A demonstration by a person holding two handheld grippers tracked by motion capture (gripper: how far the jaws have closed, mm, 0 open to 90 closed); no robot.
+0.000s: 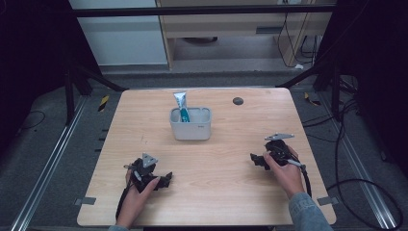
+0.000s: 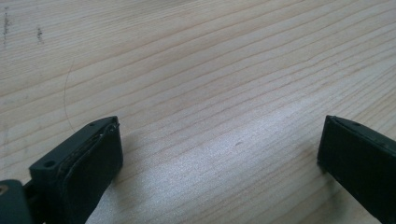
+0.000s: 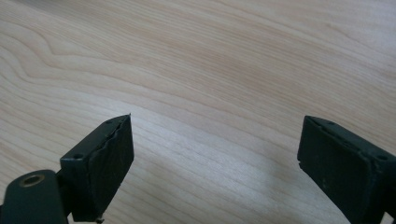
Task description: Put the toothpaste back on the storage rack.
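A grey rectangular bin (image 1: 190, 124) stands on the wooden table (image 1: 226, 183) toward the back middle. A teal and silver tube (image 1: 182, 104) leans upright inside its left part, sticking out past the rim. My left gripper (image 1: 166, 180) rests low on the table at the front left, jaws wide apart and nothing between them. In the left gripper view its jaws (image 2: 219, 154) frame bare wood. My right gripper (image 1: 256, 161) sits at the front right, also open and empty, pointing left. The right gripper view shows the gap (image 3: 215, 158) over bare wood.
A small dark round disc (image 1: 237, 101) lies near the table's back edge, right of the bin. Cables trail on the floor to the right of the table. A metal rail runs along each side of the table.
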